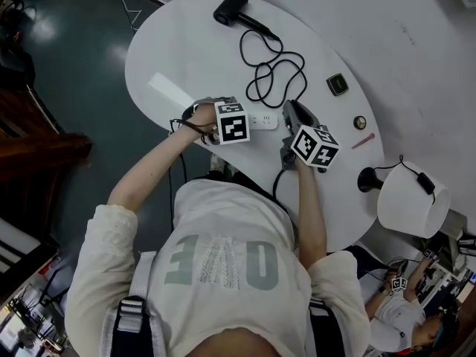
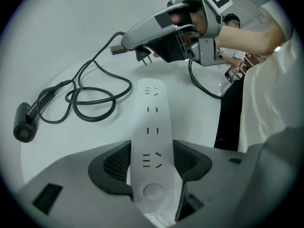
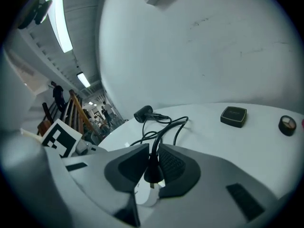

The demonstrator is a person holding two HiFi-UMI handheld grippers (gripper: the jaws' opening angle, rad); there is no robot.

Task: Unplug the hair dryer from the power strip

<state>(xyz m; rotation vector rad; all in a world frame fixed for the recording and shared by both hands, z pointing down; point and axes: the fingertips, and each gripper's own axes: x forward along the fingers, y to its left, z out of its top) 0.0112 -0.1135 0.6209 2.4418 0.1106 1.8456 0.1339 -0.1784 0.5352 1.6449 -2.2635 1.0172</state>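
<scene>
The white power strip [image 2: 150, 127] lies on the white table [image 1: 186, 50], and my left gripper [image 2: 152, 163] is shut on its near end, pointing steeply down. My right gripper [image 2: 137, 44] is shut on the hair dryer's black plug [image 2: 145, 56], which hangs just above the strip's far end with its prongs bare. In the right gripper view the plug [image 3: 153, 167] sits between the pads, with the strip [image 3: 146, 196] showing white below. The black cable [image 1: 271, 69] coils back to the black hair dryer [image 1: 230, 10], which lies at the table's far side.
A small black box [image 1: 337, 85], a round compact [image 1: 360, 122] and a pink stick [image 1: 363, 141] lie to the right. A lamp with a white shade [image 1: 413, 198] stands at the table's right edge. Another person [image 1: 405, 311] sits at lower right.
</scene>
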